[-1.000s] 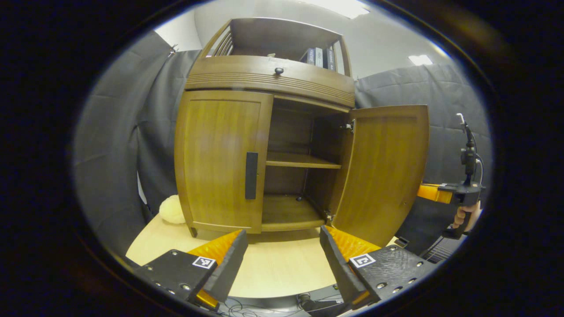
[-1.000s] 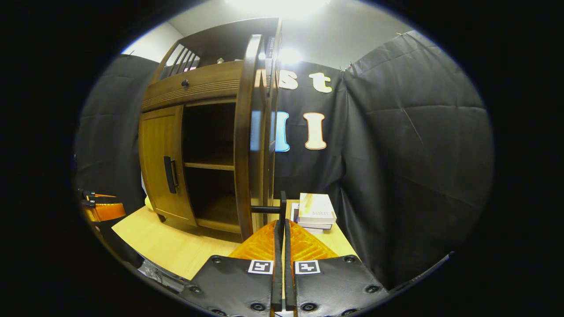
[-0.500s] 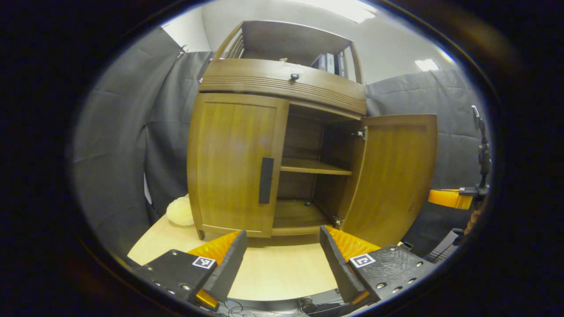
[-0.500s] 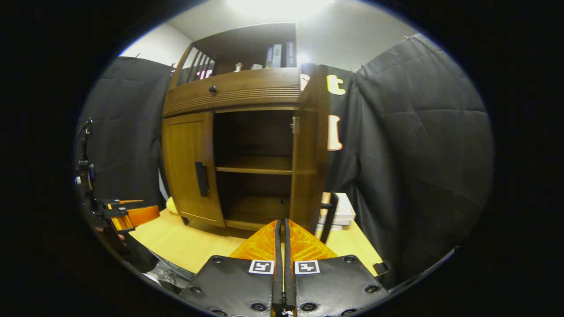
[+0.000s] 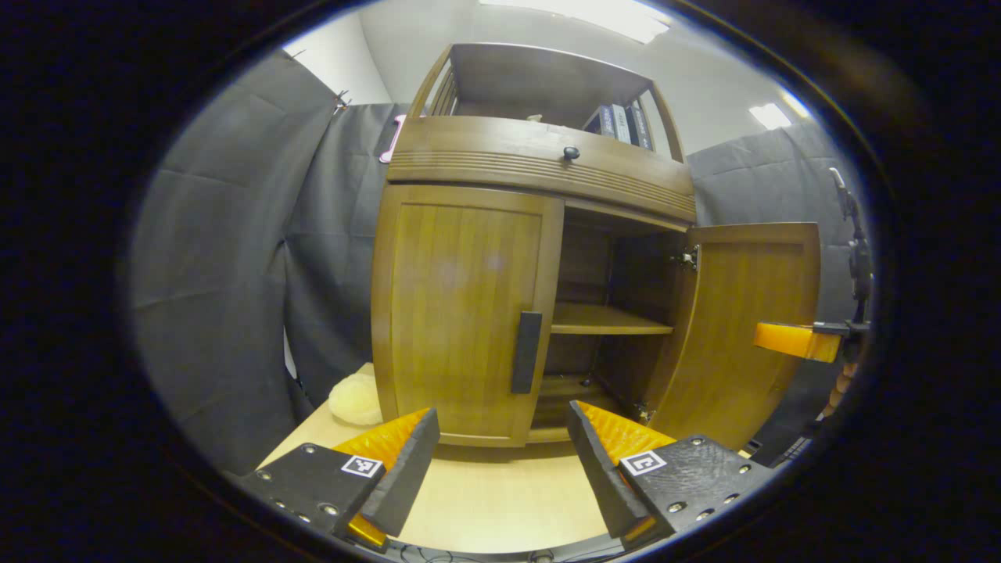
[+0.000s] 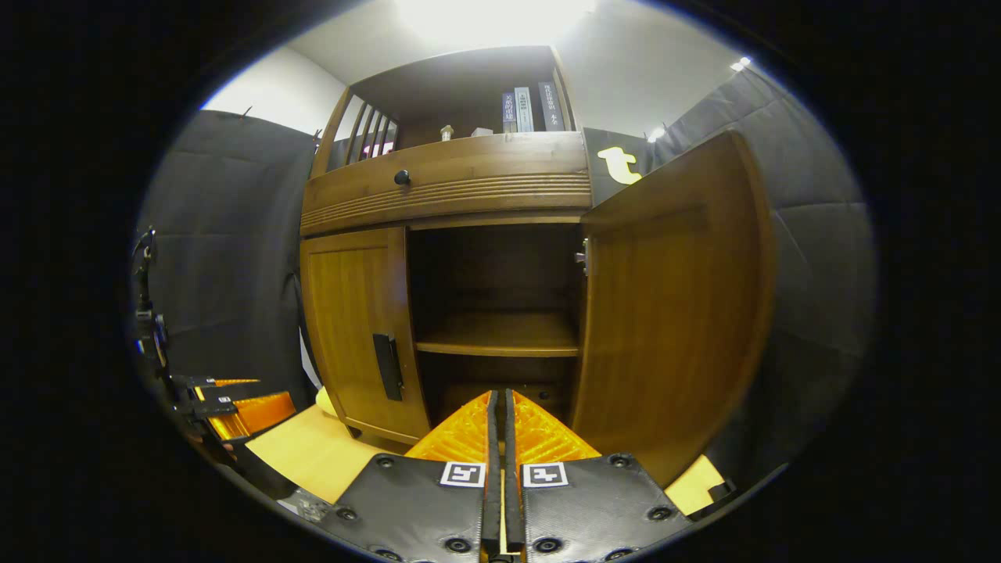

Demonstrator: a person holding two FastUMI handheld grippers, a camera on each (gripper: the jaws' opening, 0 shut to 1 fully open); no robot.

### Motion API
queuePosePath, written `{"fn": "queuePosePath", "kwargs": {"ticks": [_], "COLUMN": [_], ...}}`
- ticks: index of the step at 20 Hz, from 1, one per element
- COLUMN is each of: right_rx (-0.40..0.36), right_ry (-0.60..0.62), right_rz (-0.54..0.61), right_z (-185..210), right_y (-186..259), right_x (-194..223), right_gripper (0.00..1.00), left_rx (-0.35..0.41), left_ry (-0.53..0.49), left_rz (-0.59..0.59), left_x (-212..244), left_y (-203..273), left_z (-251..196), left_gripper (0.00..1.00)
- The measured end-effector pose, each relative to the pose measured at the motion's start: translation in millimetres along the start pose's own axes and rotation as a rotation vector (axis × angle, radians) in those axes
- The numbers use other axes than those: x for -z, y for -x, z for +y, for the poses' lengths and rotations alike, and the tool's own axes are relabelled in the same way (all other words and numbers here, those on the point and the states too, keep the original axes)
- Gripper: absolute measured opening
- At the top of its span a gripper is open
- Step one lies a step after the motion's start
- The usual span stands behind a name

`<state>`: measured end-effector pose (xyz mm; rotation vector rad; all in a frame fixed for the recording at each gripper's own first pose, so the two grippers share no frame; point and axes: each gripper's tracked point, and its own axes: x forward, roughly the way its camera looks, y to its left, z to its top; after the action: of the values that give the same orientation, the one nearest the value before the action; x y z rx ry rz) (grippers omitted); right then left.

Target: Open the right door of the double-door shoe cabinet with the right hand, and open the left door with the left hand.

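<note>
The wooden shoe cabinet's left door (image 5: 461,313) is closed, and its black handle (image 5: 525,352) sits just above and ahead of my left gripper (image 5: 500,438). That gripper is open and holds nothing. The right door (image 5: 743,328) stands swung wide open, showing the inner shelf (image 5: 610,319). In the right gripper view, my right gripper (image 6: 500,403) is shut with nothing between its fingers, in front of the open compartment and beside the right door (image 6: 672,313). The left door (image 6: 356,328) and its handle (image 6: 387,366) lie to its left.
The cabinet stands on a light wooden table (image 5: 485,493). A pale fluffy object (image 5: 356,399) lies by the cabinet's left foot. Above the doors is a drawer with a black knob (image 5: 572,153), and books (image 5: 622,125) stand on the top shelf. Black cloth walls surround the booth.
My right gripper has come off the right door's handle and turned to face the open compartment; the door has swung wider. My left gripper has moved closer to the left door's handle.
</note>
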<state>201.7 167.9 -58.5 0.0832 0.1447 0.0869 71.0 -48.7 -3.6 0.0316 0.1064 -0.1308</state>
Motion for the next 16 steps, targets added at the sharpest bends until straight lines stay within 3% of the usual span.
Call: {"fn": "queuePosePath", "kwargs": {"ticks": [4, 11, 13, 16], "right_rx": [0.015, 0.083, 0.089, 0.085], "right_ry": [0.009, -0.032, -0.026, -0.009], "right_rz": [-0.049, 0.048, 0.049, 0.047], "right_z": [-0.5, -5.6, -7.3, -9.2], "right_y": [-19.0, -24.3, -29.4, -36.2], "right_x": [-8.3, 10.5, 8.7, 10.1], "right_gripper": [0.00, 0.89, 0.87, 0.96], "left_rx": [0.007, 0.021, 0.038, 0.021], "left_ry": [-0.011, -0.033, -0.024, -0.012], "left_rz": [-0.003, 0.005, 0.016, 0.013], "left_x": [-14.4, -26.7, -27.8, -27.6], "left_y": [-31.9, -108.7, -132.8, -162.7], "left_z": [-1.0, -10.1, -17.9, -18.8], "left_gripper": [0.95, 0.96, 0.95, 0.95]}}
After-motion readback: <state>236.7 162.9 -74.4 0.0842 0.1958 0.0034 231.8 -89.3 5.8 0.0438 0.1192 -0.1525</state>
